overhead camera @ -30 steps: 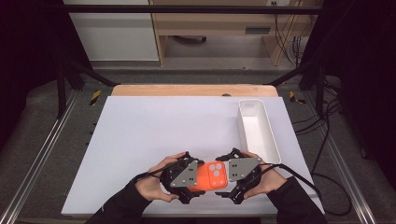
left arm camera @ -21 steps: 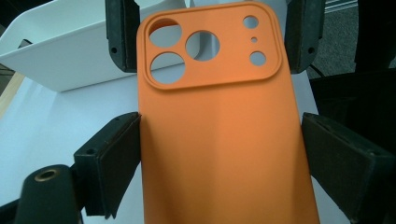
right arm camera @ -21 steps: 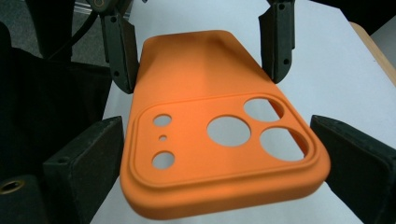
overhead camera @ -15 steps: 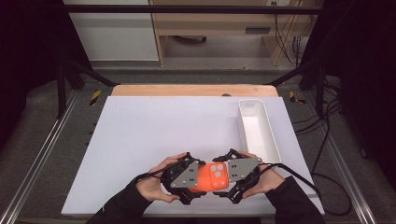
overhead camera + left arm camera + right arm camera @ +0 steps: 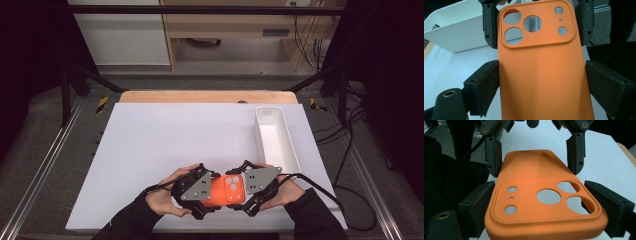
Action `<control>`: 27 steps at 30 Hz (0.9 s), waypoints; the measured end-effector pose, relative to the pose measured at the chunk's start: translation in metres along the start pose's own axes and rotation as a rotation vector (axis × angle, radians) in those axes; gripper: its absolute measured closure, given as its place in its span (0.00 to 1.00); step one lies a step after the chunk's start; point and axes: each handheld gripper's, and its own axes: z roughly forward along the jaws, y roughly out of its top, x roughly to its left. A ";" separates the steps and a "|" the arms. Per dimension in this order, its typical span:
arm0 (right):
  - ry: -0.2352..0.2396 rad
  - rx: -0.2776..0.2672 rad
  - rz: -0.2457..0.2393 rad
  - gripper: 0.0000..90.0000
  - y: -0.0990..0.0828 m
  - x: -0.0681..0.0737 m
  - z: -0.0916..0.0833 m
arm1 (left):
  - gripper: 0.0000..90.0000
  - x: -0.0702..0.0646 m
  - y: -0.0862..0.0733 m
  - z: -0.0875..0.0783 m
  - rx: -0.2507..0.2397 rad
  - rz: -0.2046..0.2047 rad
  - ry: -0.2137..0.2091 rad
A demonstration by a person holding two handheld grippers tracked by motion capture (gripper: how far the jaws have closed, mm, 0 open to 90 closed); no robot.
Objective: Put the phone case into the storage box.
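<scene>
An orange phone case [image 5: 226,190] with camera cut-outs hangs just above the white table's near edge, gripped from both ends. My left gripper [image 5: 212,193] is shut on its plain end, with its pads [image 5: 484,85] pressed on the two long sides. My right gripper [image 5: 241,190] holds the camera end. Its jaws have just been closing with the case [image 5: 544,202] between them, and its pads [image 5: 477,205] now touch both sides. In the left gripper view the right gripper's fingers [image 5: 489,25] flank the cut-outs. A hand holds each gripper.
A long white tray [image 5: 292,150] stands at the table's right side, beyond the right hand, and is seen again as a tray [image 5: 456,30] in the left gripper view. The white table top [image 5: 175,135] stretches ahead of the hands. Metal rails run along both table sides.
Both hands and the case stay where they were. From above no shift is plain to see.
</scene>
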 end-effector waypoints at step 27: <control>0.017 0.007 0.040 0.17 0.000 -0.003 0.001 | 0.16 0.004 -0.003 0.001 0.008 -0.029 -0.021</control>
